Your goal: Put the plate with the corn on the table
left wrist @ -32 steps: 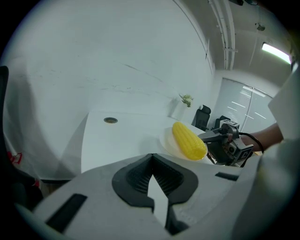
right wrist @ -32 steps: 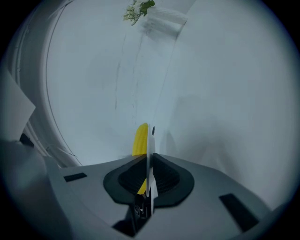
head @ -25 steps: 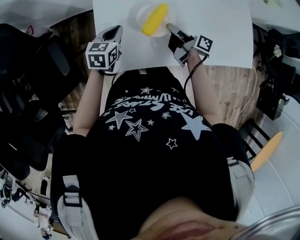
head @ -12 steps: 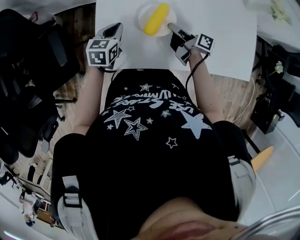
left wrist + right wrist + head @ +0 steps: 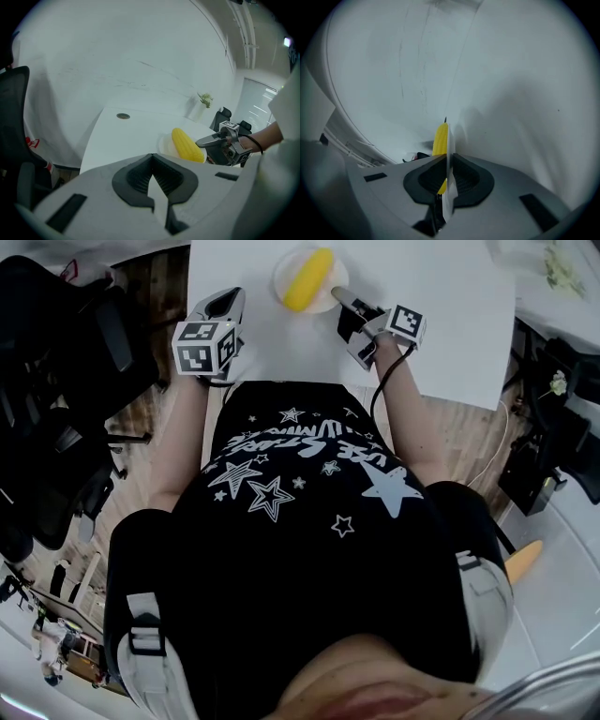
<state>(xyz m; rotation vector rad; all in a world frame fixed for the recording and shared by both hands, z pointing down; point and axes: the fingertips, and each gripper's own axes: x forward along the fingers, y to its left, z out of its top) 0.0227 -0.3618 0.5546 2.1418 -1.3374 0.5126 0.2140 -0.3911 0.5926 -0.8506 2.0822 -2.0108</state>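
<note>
A yellow corn cob (image 5: 309, 277) lies on a small white plate (image 5: 281, 273) at the far middle of the white table (image 5: 450, 315). My right gripper (image 5: 337, 293) is shut on the plate's near right rim. In the right gripper view the rim (image 5: 449, 150) runs edge-on between the jaws, with the corn (image 5: 440, 136) behind it. I cannot tell whether the plate touches the table. My left gripper (image 5: 230, 301) hovers at the table's left front corner, shut and empty. In the left gripper view, past that gripper (image 5: 152, 157), are the corn (image 5: 187, 145), the plate (image 5: 165, 146) and the right gripper (image 5: 202, 140).
Black office chairs (image 5: 56, 381) stand on the wooden floor to the left. A round cable hole (image 5: 123, 116) sits in the table's far part, and a small plant (image 5: 205, 99) stands beyond the table. A black cable (image 5: 380, 390) hangs from the right gripper.
Only the head camera's aim has shifted a little. Both grippers and the plate with the corn keep their places.
</note>
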